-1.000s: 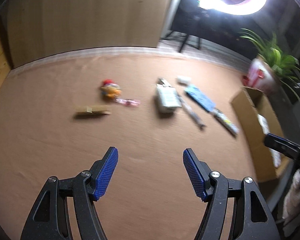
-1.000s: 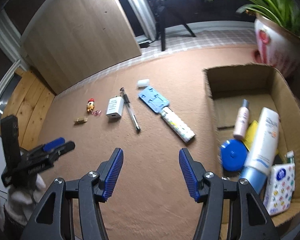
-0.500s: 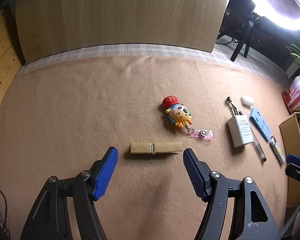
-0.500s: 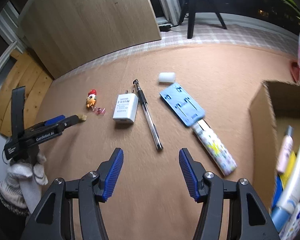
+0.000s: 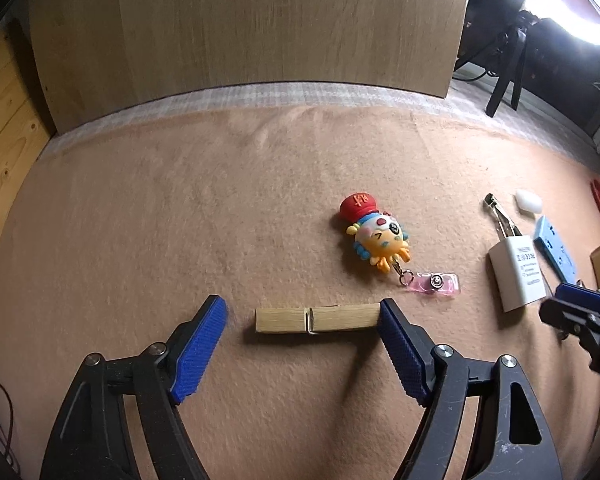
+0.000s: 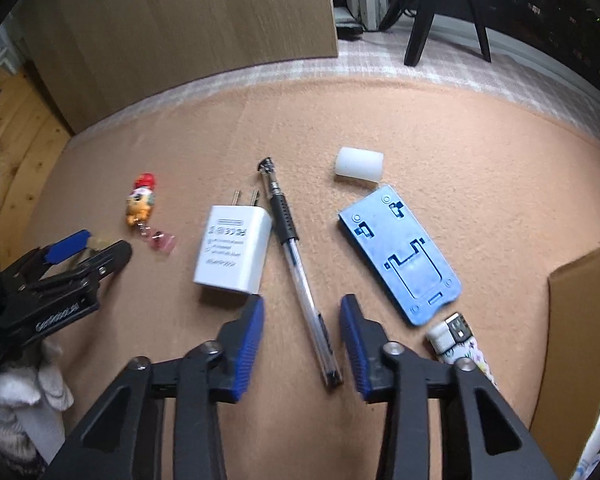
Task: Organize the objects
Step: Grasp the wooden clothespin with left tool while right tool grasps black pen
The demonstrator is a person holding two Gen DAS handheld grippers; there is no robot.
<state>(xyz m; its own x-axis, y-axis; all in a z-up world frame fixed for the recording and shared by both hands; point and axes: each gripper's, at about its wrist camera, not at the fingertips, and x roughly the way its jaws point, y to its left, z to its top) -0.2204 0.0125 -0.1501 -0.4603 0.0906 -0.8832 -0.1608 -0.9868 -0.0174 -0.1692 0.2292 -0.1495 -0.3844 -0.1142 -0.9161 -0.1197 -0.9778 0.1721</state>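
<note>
Left tool [image 5: 302, 320] spread low around the clothespin [image 5: 317, 319], right tool [image 6: 302, 328] spread astride the pen [image 6: 296, 268].

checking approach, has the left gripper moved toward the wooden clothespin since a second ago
Yes. The left gripper has closed in on the clothespin, which now lies between its open fingers.

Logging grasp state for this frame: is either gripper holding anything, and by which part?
Nothing is held. The left gripper brackets the wooden clothespin lengthwise, jaws open; the right gripper straddles the pen, open.
</note>
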